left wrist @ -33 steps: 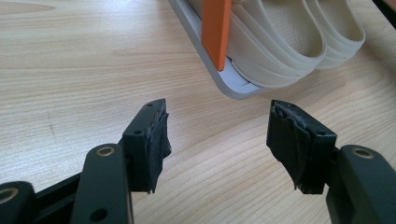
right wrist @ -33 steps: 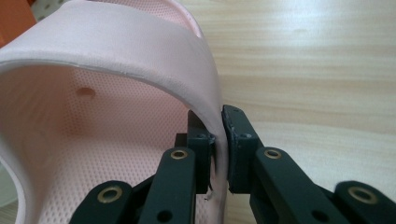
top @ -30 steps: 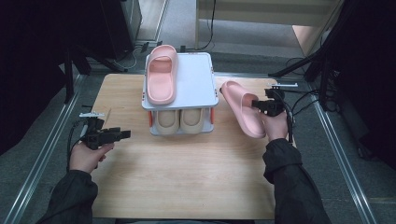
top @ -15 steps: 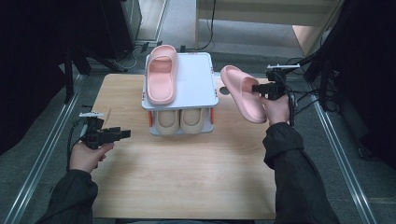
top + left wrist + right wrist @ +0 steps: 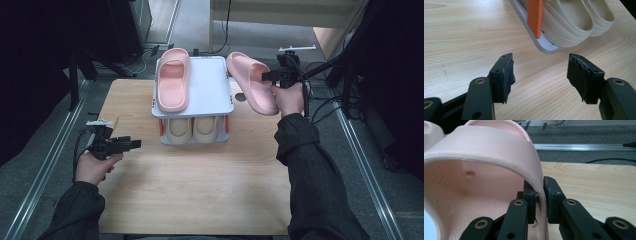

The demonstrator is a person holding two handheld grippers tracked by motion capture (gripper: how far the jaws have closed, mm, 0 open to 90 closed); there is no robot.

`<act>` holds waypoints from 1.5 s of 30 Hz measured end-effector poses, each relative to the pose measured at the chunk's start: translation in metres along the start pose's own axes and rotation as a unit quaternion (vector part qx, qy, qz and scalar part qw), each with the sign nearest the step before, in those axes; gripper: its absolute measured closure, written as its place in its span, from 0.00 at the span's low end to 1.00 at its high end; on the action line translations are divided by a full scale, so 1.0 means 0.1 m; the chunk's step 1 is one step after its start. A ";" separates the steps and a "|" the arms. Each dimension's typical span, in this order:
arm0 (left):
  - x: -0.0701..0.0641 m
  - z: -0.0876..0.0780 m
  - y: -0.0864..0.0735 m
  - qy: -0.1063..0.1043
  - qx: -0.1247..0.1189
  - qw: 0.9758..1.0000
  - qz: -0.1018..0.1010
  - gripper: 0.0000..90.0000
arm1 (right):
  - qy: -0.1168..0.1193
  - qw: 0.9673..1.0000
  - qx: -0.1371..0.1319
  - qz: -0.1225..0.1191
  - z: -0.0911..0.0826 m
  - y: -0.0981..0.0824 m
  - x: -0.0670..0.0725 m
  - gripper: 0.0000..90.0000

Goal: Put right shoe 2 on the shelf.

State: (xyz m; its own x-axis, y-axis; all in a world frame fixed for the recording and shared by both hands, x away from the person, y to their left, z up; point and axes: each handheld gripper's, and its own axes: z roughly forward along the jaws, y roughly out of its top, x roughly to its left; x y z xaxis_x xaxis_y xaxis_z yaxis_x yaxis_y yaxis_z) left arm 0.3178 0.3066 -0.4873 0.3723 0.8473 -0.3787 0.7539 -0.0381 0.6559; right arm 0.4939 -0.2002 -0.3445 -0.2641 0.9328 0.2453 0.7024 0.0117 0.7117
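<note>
My right gripper [image 5: 267,76] is shut on the strap of a pink slipper [image 5: 251,81], held in the air just right of the white two-level rack [image 5: 214,80]. In the right gripper view the strap [image 5: 499,147] is pinched between the jaws of that gripper [image 5: 540,195]. A second pink slipper [image 5: 173,80] lies on the rack's top shelf, left side. Two beige slippers [image 5: 192,129] sit on the lower shelf. My left gripper [image 5: 131,144] rests open over the table's left part, aimed at the rack; in the left gripper view it [image 5: 540,75] has nothing between its jaws.
The wooden table [image 5: 200,185] has metal rails along both sides. An orange post [image 5: 535,17] of the rack and the beige slippers [image 5: 571,20] stand close ahead of the left gripper. Cables and dark stands lie beyond the far edge.
My right gripper has carried the pink slipper up and toward the far side, nearer the rack's top shelf. The left gripper has stayed put.
</note>
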 end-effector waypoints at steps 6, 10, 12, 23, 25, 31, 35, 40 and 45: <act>0.00 -0.01 0.01 -0.001 -0.002 1.000 0.002 0.43 | 0.018 1.000 -0.002 0.000 0.05 0.16 0.28 0.91; -0.01 -0.02 0.02 -0.001 -0.004 1.000 0.008 0.43 | 0.035 0.999 -0.008 -0.001 0.08 0.24 0.46 0.91; -0.02 -0.02 0.02 -0.003 -0.004 1.000 0.008 0.43 | 0.035 0.999 -0.004 -0.007 0.11 0.26 0.55 0.91; -0.02 -0.01 0.03 -0.005 -0.003 1.000 0.012 0.43 | 0.039 0.999 0.002 -0.006 0.31 0.28 0.85 0.90; -0.02 -0.02 0.03 -0.005 -0.002 1.000 0.013 0.43 | 0.041 0.999 0.003 -0.002 0.35 0.27 0.88 0.89; -0.02 -0.02 0.03 -0.005 -0.003 1.000 0.012 0.43 | 0.045 0.999 0.007 0.006 0.43 0.23 0.98 0.88; -0.02 -0.02 0.03 -0.006 -0.004 1.000 0.011 0.43 | 0.047 0.999 0.007 0.008 0.46 0.20 1.02 0.86; -0.01 -0.03 0.03 -0.006 -0.004 1.000 0.012 0.43 | 0.053 0.998 0.011 0.009 0.47 0.17 1.01 0.78; -0.01 -0.03 0.03 -0.006 -0.004 1.000 0.010 0.43 | 0.052 0.999 0.013 -0.003 0.49 0.10 1.00 0.73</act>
State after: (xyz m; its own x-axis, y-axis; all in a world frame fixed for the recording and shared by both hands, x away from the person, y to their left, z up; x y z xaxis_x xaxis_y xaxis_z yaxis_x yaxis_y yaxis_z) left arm 0.3182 0.3073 -0.4832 0.3937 0.8404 -0.3725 0.7414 -0.0508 0.6691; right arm 0.5070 -0.0887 -0.3454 -0.3349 0.8902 0.3087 0.7164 0.0278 0.6971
